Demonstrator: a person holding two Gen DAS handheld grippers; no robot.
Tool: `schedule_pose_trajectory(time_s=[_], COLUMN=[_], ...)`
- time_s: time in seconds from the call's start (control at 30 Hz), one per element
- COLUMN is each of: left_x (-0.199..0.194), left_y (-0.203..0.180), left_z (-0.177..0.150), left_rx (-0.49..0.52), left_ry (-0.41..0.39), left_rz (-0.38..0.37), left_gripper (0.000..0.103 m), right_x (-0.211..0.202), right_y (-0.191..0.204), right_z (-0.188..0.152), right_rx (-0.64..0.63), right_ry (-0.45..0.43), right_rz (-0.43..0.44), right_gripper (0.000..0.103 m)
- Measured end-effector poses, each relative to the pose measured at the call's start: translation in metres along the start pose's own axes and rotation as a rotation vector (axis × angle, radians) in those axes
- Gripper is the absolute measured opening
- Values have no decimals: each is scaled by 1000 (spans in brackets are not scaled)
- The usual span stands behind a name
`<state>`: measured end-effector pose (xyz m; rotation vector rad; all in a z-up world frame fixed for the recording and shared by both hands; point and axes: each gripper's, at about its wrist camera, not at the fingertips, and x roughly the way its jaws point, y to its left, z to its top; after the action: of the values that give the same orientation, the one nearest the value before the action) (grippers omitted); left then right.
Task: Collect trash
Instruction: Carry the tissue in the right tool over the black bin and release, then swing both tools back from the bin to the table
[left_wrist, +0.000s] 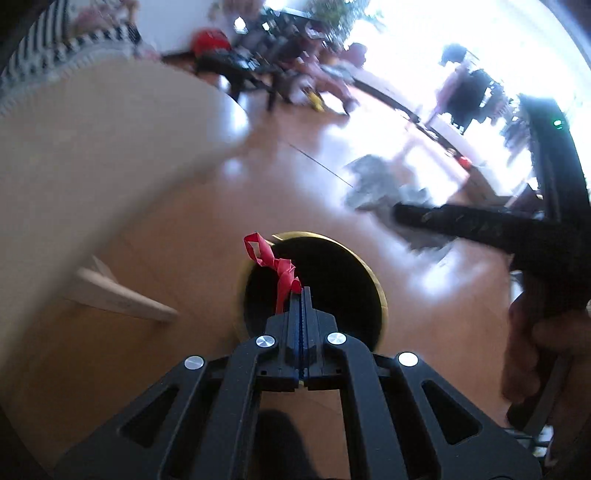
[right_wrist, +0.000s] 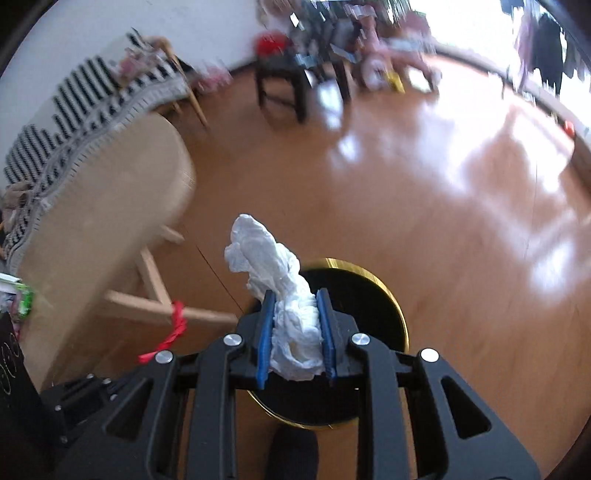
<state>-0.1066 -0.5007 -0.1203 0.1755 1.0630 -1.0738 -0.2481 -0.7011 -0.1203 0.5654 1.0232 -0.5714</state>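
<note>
Tissue points forward, clamped in right hand-held gripper; left pinches ribbon.

Home living room: striped sofa, child's bicycle.

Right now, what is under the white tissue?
Under the crumpled tissue, clamped in the right gripper, is the gold-rimmed bin. Its dark inside hides any contents.

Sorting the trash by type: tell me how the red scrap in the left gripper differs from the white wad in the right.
The red scrap is a thin twisted strip; the white tissue wad is bulky and crumpled. The left gripper pinches almost fully closed; the right gripper stays spread around its wad. Both are held over the gold-rimmed bin.
</note>
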Motion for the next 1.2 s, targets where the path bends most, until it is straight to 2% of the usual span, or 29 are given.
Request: schedule_pose_trajectory(time_s=[0.1,0.2,0.33,0.4,0.43,0.47,0.53,0.57,0.6,0.63,0.67,0.8,0.87,0.97,1.07,1.2], left_x=[37,67,84,91,93,93,95,94,94,91,84,58,31,-23,-85,-170], left_y=[-14,-11,-18,-23,-23,-25,-27,-28,-27,-27,-26,-20,-13,2,33,93], left_z=[-4,-1,-3,-4,-4,-5,-8,-9,-10,-10,-10,-9,-10,-14,-20,-33], left_rx=[16,23,44,58,62,64,60,52,47,44,42,41,44,81,109,74], left_ry=[47,90,120,125,131,135,139,141,139,128,92,55,24,-57,-115,-174], left_rz=[-16,-23,-46,-46,-48,-47,-48,-52,-52,-49,-38,-28,-5,91,209,358], left_gripper=[0,0,0,0,1,1,5,18,46,61,74,80,87,92,93,94], right_x=[28,43,57,61,63,65,61,60,56,53,52,22,1,-27,-55,-84], right_y=[-19,-30,-39,-36,-40,-40,-38,-37,-38,-39,-39,-21,-2,41,103,191], right_z=[-6,-9,-10,-11,-11,-9,-6,-4,-2,-1,0,10,16,21,18,5], right_rx=[33,72,107,110,109,106,103,108,123,136,142,125,84,8,-87,-207], right_ry=[88,134,173,188,193,194,165,154,144,137,132,55,-6,-96,-169,-215], right_rz=[-21,-23,-10,-13,-13,-20,-43,-45,-39,-34,-34,-40,-46,-39,37,163], right_gripper=[23,23,24,28,42,61,76,76,76,76,76,78,81,81,84,85])
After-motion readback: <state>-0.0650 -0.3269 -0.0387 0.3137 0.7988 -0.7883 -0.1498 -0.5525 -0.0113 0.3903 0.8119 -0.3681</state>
